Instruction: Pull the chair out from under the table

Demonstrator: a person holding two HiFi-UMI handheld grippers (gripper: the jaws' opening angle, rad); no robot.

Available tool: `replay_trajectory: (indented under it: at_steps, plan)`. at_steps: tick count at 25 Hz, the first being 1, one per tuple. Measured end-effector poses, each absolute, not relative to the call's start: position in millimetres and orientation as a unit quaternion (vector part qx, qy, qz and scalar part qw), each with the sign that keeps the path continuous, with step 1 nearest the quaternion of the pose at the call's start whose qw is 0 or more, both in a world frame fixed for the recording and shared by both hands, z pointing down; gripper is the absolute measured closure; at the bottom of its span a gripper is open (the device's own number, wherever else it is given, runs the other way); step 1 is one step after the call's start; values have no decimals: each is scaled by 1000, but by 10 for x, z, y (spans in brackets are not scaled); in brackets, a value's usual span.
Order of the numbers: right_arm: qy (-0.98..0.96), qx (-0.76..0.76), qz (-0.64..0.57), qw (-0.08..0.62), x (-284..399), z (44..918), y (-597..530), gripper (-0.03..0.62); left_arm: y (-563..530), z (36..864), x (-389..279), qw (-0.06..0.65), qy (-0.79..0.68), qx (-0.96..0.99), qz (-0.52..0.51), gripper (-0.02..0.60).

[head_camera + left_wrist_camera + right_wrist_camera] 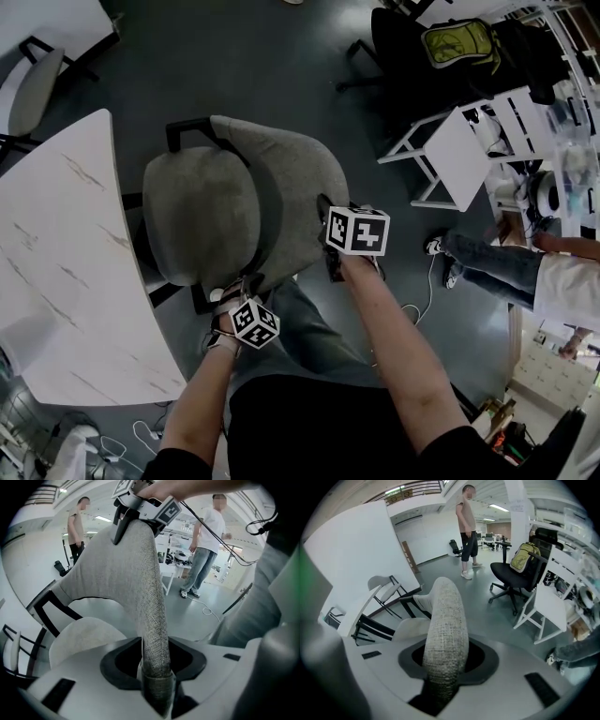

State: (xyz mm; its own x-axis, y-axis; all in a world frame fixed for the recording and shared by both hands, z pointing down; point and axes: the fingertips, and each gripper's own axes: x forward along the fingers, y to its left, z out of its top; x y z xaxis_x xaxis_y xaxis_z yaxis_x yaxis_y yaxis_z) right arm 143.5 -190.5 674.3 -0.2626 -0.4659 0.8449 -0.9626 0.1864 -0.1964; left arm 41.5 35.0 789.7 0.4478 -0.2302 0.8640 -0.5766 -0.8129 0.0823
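left gripper (pixel 157 679) and right gripper (pixel 440 677) both clamp the chair (pixel 202 220) by its padded backrest (pixel 298 183) edge; soft fabric, stiff frame, likely light. good pull point.

Left tool (pixel 241 289) and right tool (pixel 326 216), angled steeply down on outstretched arms (pixel 394 337), each clamp the chair back (pixel 281 178).

chair (pixel 202 220) base: hidden beneath seat | table (pixel 66 281): cut by left edge | person (pixel 525 267): cut by right edge
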Motion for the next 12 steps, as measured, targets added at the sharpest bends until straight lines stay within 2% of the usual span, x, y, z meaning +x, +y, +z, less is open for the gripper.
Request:
replay_trajectory:
  at_steps: [12]
  plan:
    - [-633, 591, 416, 278, 2544, 6733, -1781, 484, 157, 7893, 996, 133, -177, 848, 482, 414]
